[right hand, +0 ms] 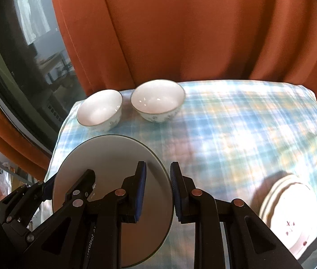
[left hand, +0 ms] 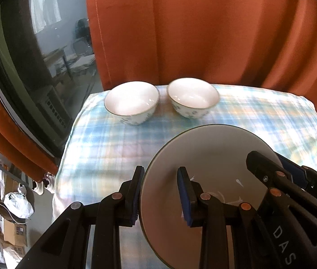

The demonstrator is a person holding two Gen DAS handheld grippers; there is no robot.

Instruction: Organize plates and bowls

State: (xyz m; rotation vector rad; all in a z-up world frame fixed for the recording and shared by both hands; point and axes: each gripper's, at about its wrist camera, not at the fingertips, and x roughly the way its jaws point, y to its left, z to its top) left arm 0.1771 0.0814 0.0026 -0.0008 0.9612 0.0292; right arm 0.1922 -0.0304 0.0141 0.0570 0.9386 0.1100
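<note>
A grey plate (left hand: 207, 157) is held up over the checked cloth between both grippers. My left gripper (left hand: 161, 192) straddles its left rim with a wide gap between the fingers. My right gripper (right hand: 158, 190) straddles its right rim (right hand: 113, 157), fingers close on either side of it. Two white bowls with blue flower print stand side by side at the far left of the table: the left bowl (left hand: 132, 102) (right hand: 100, 111) and the right bowl (left hand: 193, 96) (right hand: 158, 99). A stack of white plates (right hand: 290, 210) lies at the near right.
The table (left hand: 259, 116) wears a blue checked cloth. An orange curtain (left hand: 203, 33) hangs right behind it. A dark window (left hand: 35, 67) is on the left, and boxes and bags (left hand: 8, 213) lie on the floor below.
</note>
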